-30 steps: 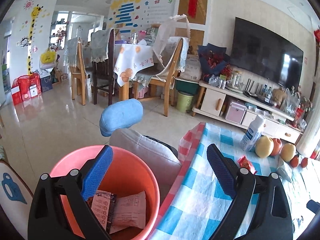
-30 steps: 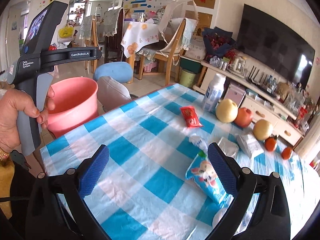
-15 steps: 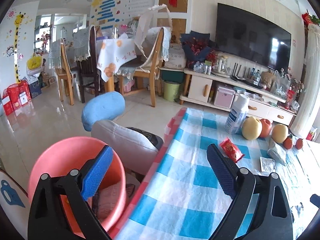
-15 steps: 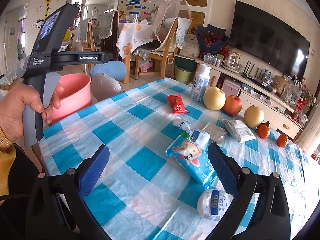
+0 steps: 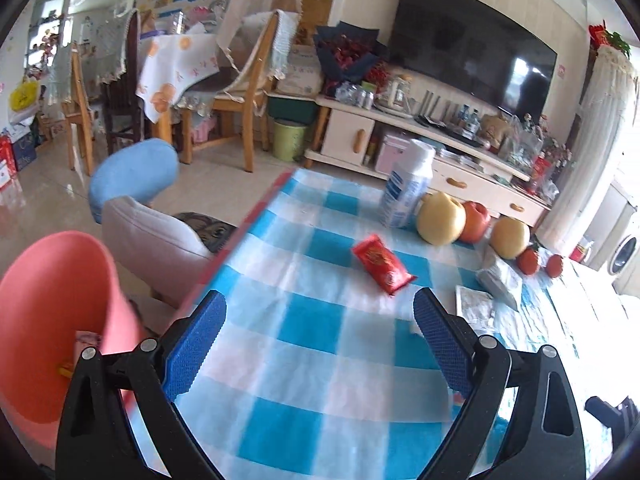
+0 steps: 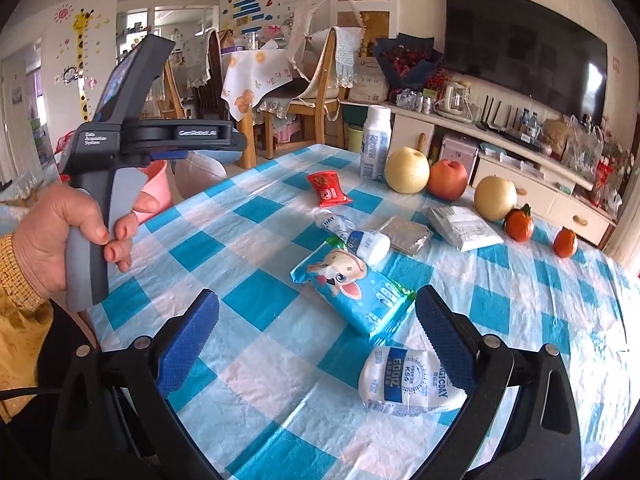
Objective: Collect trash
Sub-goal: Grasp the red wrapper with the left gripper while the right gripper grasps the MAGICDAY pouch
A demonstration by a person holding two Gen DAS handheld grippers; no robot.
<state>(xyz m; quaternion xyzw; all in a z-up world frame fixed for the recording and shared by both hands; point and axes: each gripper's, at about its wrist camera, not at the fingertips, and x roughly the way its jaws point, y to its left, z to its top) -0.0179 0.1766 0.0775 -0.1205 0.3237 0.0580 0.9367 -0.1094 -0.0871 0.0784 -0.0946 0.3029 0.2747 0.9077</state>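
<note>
My left gripper is open and empty above the left part of the blue checked table; a red snack wrapper lies ahead of it. The pink bin stands on the floor to its left with some wrappers inside. My right gripper is open and empty over the table's near edge. Ahead of it lie a blue cartoon wrapper, a white pouch, a small white bottle, a silver packet, a white packet and the red wrapper.
A white bottle stands upright at the far table edge beside pears, an apple and small oranges. A grey and blue chair stands between bin and table. The left hand-held gripper's body shows at the right view's left.
My left gripper has swung right, from over the pink bin to over the table. My right gripper has moved forward a little over the table; both stay open.
</note>
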